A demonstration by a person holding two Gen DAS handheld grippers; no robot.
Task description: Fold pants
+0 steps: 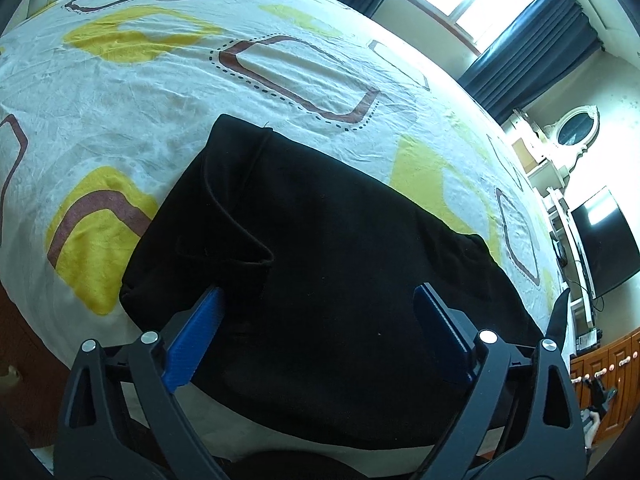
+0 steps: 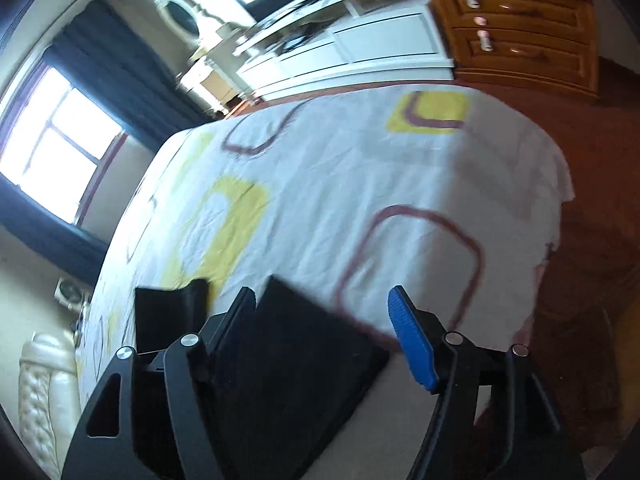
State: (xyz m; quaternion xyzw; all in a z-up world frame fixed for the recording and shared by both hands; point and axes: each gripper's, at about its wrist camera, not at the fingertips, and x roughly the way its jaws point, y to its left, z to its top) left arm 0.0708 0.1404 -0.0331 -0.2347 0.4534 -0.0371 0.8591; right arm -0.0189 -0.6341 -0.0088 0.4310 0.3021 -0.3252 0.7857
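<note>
Black pants (image 1: 320,272) lie folded into a compact block on the patterned bed sheet (image 1: 168,92), with a folded edge across the upper left. My left gripper (image 1: 316,300) is open, its blue pads spread above the near part of the pants, holding nothing. In the blurred right wrist view the pants (image 2: 288,360) lie at the lower left on the sheet (image 2: 340,184). My right gripper (image 2: 324,300) is open and empty above the pants' corner. The other gripper's dark tip (image 1: 560,312) shows at the right edge.
The bed's near edge drops to a brown floor (image 2: 592,200). A wooden drawer chest (image 2: 516,24) and white cabinets (image 2: 360,48) stand beyond the bed. A TV (image 1: 604,240), windows with dark curtains (image 1: 520,56) and a padded headboard (image 2: 44,392) surround it.
</note>
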